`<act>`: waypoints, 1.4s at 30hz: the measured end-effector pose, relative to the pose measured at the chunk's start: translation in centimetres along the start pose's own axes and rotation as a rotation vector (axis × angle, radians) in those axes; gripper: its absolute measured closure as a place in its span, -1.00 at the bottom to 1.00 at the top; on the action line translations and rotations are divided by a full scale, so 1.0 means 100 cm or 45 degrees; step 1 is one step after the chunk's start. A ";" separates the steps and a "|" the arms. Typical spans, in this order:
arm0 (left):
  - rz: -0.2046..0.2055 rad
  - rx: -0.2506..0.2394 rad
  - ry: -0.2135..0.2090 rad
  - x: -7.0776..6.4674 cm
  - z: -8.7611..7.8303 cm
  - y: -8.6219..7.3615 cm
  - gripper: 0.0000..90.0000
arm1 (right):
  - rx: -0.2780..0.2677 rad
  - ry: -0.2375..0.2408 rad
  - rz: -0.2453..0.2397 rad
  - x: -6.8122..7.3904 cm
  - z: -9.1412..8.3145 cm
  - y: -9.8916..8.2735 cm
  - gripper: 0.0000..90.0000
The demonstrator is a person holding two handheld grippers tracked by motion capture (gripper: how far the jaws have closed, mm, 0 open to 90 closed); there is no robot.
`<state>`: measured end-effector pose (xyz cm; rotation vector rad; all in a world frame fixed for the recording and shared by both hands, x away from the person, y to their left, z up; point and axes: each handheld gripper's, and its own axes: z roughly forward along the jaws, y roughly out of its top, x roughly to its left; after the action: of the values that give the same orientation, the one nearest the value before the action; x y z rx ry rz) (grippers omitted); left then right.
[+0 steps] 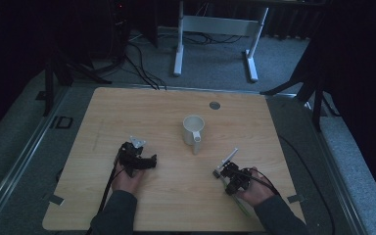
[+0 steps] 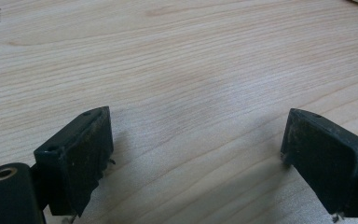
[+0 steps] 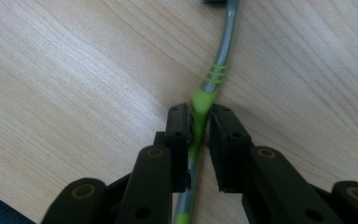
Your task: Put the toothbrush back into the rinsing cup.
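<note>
The right gripper has its jaws closed on a toothbrush, the pads pressing its green grip section from both sides. The handle runs straight along the line of the jaws: one end passes back between them toward the hand, the other, grey with thin green rings, reaches out ahead and curves slightly before meeting the brush head at the far end. In the high view the toothbrush sticks out of the right gripper with its head end pointing up and away, toward the middle of the table.

That long axis is what the next move seems to depend on. Ahead of the right jaws and a little to their left stands a white mug, upright, mouth up, handle turned toward the person. The brush head already points roughly its way, so the right hand is both the one holding the brush and the nearer one to the mug. The mug's inside looks empty, though the dim light leaves that unsure.

The left gripper rests low over bare wood, well apart from the mug, with its jaws wide apart and nothing between its pads.
</note>
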<state>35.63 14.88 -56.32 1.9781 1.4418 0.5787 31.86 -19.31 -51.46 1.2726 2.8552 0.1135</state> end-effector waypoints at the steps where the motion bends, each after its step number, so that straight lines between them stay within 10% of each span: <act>1: -0.001 -0.001 0.000 0.000 0.000 0.000 -0.79 | 0.001 -0.003 -0.004 0.000 0.000 0.000 0.72; 18: 0.000 0.000 0.000 0.000 0.000 0.000 -0.79 | 0.031 -0.037 -0.043 0.004 0.002 0.002 0.81; 42: 0.000 0.000 0.000 0.000 0.000 0.000 -0.79 | -0.187 -0.003 0.036 -0.010 -0.032 0.000 0.82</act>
<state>35.63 14.88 -56.32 1.9783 1.4416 0.5786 32.37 -20.29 -48.26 1.2834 2.7679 0.3152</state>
